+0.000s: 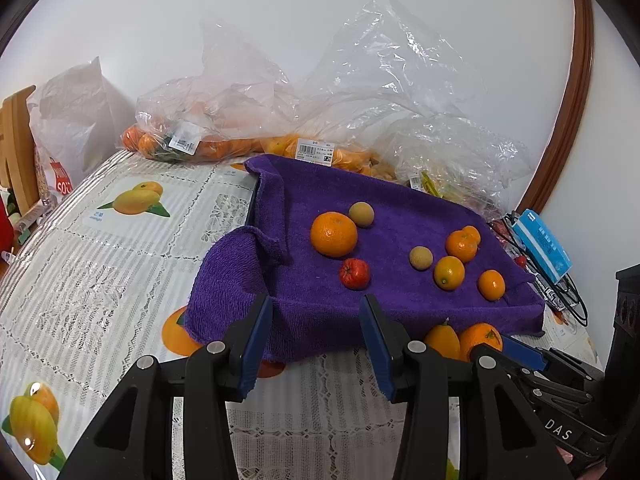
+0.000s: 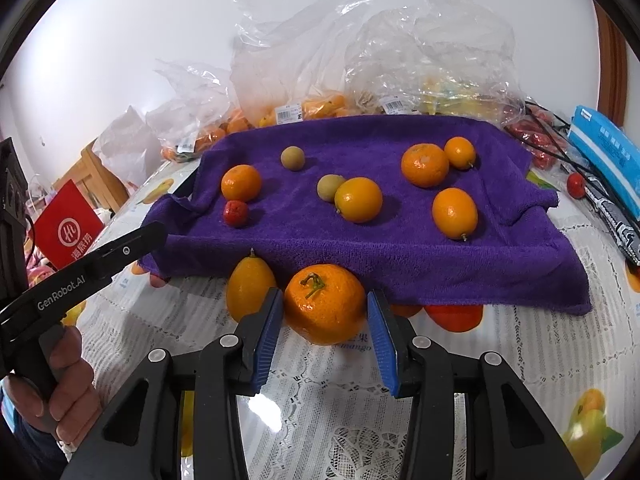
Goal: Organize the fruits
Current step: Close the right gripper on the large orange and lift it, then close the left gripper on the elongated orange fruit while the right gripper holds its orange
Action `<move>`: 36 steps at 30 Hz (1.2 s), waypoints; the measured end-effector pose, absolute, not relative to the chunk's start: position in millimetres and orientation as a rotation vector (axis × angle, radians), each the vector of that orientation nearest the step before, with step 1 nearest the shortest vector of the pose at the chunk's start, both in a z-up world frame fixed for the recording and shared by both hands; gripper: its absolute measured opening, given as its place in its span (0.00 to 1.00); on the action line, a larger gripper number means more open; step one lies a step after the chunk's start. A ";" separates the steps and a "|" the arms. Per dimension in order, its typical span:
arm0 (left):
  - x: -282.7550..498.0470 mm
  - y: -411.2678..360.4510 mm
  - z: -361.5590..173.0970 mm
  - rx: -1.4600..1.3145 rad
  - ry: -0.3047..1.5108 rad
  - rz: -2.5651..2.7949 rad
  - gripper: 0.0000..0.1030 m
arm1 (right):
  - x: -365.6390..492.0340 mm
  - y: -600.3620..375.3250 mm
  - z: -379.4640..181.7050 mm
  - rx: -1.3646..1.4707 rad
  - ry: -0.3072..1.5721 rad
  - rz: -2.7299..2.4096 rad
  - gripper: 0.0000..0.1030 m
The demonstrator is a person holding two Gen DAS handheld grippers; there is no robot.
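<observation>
I see a stemmed mandarin on the tablecloth beside an oval kumquat, just in front of my purple towel, which carries scattered oranges, two tan longans and one small red fruit.

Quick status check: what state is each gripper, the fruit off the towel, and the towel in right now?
left gripper: open, empty, hovering before the towel.
right gripper: open, fingers flanking the mandarin.
mandarin: on the tablecloth, ungripped.
kumquat: beside it, resting.
purple towel: spread, holding eight fruits.
</observation>
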State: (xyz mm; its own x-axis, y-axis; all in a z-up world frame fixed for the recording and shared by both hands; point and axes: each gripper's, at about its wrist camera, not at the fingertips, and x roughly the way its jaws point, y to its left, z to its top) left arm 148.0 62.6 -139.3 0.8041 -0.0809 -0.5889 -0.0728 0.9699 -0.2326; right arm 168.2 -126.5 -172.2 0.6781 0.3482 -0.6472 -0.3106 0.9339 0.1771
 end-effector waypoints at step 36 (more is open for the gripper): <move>141.1 55.6 -135.9 -0.256 0.615 -0.067 0.42 | 161.6 -131.9 -168.5 0.043 0.720 0.347 0.43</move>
State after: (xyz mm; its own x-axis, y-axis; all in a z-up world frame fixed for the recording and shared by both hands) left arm 141.1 55.6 -135.9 0.8154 -0.1381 -0.5622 -0.0136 0.9663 -0.2571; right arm 161.6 -131.9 -168.5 0.6971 0.3255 -0.6388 -0.2963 0.9422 0.1567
